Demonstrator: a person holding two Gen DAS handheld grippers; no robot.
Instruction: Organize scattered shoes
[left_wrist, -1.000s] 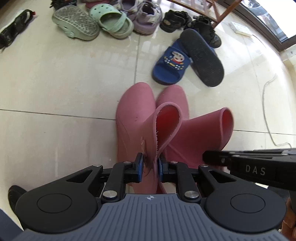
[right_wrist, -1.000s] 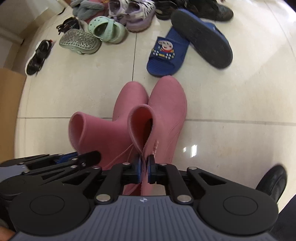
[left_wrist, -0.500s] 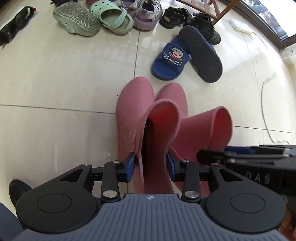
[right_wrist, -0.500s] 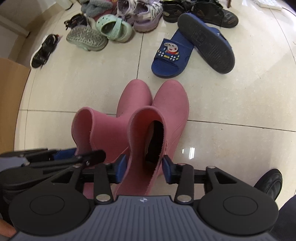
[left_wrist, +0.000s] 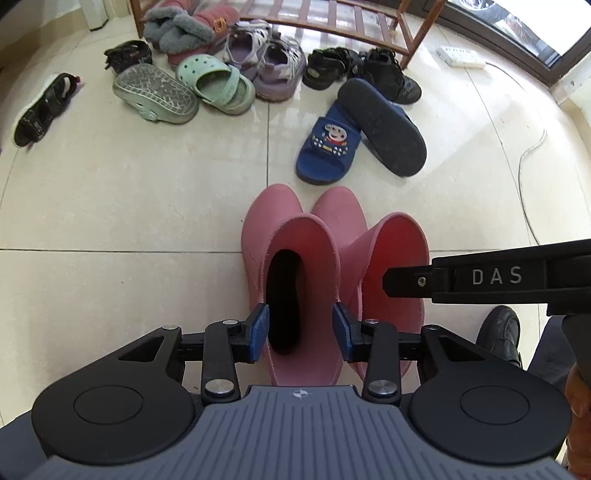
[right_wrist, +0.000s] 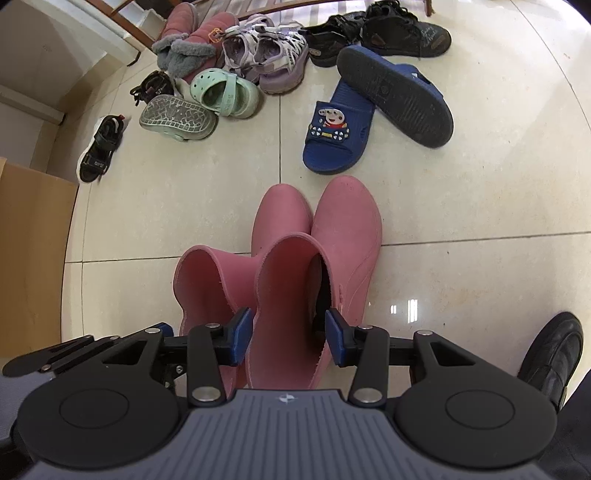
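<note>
Two pink rubber boots stand side by side on the tiled floor, toes pointing away. In the left wrist view the left boot has its shaft between the blue pads of my left gripper, which is open and not squeezing it. The right boot stands beside it, with my other gripper's finger reaching in from the right. In the right wrist view my right gripper is open around the right boot; the left boot stands just left of it. Both shaft openings are round.
Beyond the boots lie a blue cartoon slipper and its upturned mate, green clogs, purple sandals, black shoes, furry slippers and a wooden rack. A person's black shoe stands at the right.
Both grippers went from pinching the boot shafts flat to open. The shafts sprang back round, and both cameras drew back, showing more of the floor and the shoe pile.
</note>
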